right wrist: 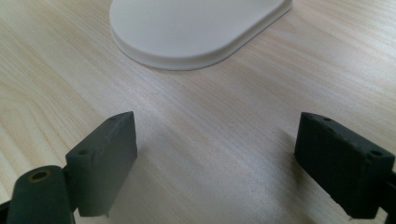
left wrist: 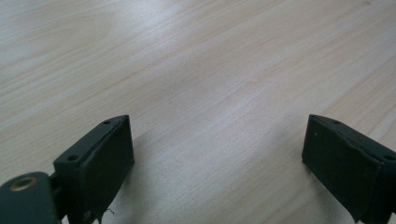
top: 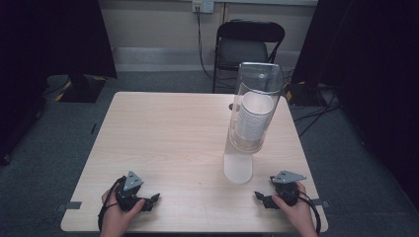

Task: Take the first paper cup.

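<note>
A tall clear cup dispenser stands right of the table's middle, with a stack of white paper cups inside its tube. Its flat white base reaches toward the near edge, and the rounded end of that base lies just ahead of my right gripper. My left gripper rests near the front left of the table, held by a hand. It is open, its jaws spread wide over bare wood. My right gripper rests at the front right, also open with nothing between its jaws.
The light wooden table has bare room across its left and middle. Behind it a black folding chair stands by the wall. Dark curtains hang at both sides, and cables lie on the grey floor at the right.
</note>
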A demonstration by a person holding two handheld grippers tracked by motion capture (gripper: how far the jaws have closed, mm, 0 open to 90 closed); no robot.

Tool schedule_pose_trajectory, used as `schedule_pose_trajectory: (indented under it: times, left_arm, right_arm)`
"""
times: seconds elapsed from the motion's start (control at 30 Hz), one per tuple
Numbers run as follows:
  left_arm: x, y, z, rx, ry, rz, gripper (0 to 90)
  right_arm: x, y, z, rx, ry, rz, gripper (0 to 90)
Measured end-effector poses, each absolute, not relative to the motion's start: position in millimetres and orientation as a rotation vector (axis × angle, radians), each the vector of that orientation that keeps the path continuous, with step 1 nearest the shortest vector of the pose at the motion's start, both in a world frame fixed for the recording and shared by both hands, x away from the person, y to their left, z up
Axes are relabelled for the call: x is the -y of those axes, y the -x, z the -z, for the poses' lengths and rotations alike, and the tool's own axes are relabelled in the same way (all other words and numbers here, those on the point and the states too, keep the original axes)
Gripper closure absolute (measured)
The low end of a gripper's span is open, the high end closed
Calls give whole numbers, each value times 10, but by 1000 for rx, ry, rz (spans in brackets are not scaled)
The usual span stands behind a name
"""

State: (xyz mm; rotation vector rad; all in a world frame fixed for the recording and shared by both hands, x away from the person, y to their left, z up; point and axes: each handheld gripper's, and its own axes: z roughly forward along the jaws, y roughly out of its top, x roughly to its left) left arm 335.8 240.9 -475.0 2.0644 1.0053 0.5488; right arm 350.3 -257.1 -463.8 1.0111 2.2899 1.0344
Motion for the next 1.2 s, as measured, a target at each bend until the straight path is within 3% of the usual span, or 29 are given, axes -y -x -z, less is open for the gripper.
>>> schedule_pose_trajectory:
  times: [0.5,0.73,1.2]
  left_arm:
    - [-2408,-3358,4750,-1006,-2064,-548,85]
    - [-2408,-3359,4750,-1005,-2064,-548,85]
    - [-2408,-3359,4750,-1005,-2064,-548,85]
  right_arm:
    - [2491,-3456,4609,-2254,-1047,-1031,157]
    - [2371,-3524,4246,-2019,-1076,-1317,162]
    - [1995,-3690,3880,-1975,-946,-1363,193]
